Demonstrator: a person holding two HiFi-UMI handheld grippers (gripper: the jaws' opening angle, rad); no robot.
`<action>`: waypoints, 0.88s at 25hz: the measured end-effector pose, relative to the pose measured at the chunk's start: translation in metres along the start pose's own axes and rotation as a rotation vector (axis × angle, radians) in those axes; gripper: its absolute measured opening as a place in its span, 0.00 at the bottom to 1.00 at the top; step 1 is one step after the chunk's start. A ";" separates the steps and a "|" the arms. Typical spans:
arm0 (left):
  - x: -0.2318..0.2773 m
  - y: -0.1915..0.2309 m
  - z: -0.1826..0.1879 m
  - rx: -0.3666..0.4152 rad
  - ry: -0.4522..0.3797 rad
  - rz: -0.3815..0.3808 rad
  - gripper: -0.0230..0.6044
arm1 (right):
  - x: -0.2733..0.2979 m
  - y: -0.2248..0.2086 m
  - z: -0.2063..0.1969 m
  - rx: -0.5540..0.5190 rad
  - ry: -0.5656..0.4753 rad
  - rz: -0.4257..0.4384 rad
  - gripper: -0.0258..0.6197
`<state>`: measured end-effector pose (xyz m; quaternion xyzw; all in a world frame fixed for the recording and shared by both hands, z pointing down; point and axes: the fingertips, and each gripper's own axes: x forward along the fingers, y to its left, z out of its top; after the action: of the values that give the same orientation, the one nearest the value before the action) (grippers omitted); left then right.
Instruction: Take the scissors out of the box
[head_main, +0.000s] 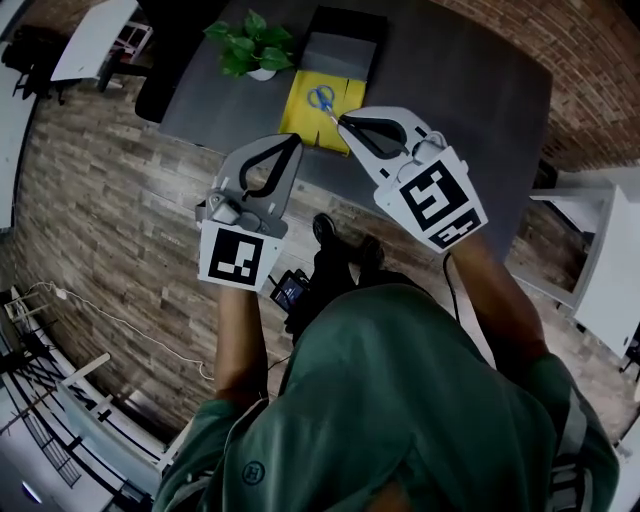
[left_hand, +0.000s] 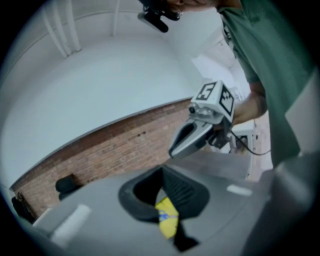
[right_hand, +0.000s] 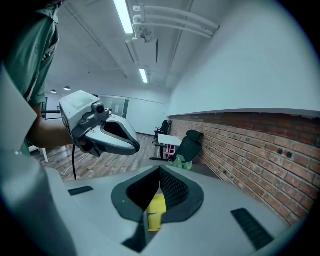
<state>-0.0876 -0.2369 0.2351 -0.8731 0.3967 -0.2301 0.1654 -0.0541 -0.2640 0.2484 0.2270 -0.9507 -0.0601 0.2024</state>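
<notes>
Blue-handled scissors (head_main: 320, 98) lie in an open yellow box (head_main: 300, 118) on the dark grey table (head_main: 460, 90). My right gripper (head_main: 341, 121) is shut with nothing in it, its tips just right of the scissors and above the box's near edge. My left gripper (head_main: 296, 141) is also shut and empty, short of the table's near edge, below and left of the box. In the left gripper view the yellow box (left_hand: 167, 222) with a blue spot of scissors (left_hand: 162, 216) shows past the closed jaws. The right gripper view shows only the yellow box (right_hand: 156, 212) beyond its closed jaws.
A dark open box (head_main: 345, 45) stands behind the yellow one, and a potted plant (head_main: 252, 45) is to its left. Wooden floor lies under my arms. A white desk (head_main: 600, 250) stands at the right and a brick wall runs behind the table.
</notes>
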 end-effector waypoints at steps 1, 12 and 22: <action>0.002 0.003 -0.006 -0.006 -0.001 -0.007 0.04 | 0.006 -0.001 -0.001 0.005 0.006 -0.001 0.05; 0.030 0.064 -0.047 -0.008 -0.056 -0.091 0.04 | 0.067 -0.030 -0.002 0.046 0.061 -0.082 0.05; 0.056 0.092 -0.072 -0.032 -0.085 -0.165 0.04 | 0.109 -0.050 -0.017 0.094 0.134 -0.116 0.05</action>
<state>-0.1501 -0.3455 0.2679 -0.9143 0.3199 -0.1992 0.1487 -0.1151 -0.3586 0.2925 0.2942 -0.9221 -0.0118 0.2511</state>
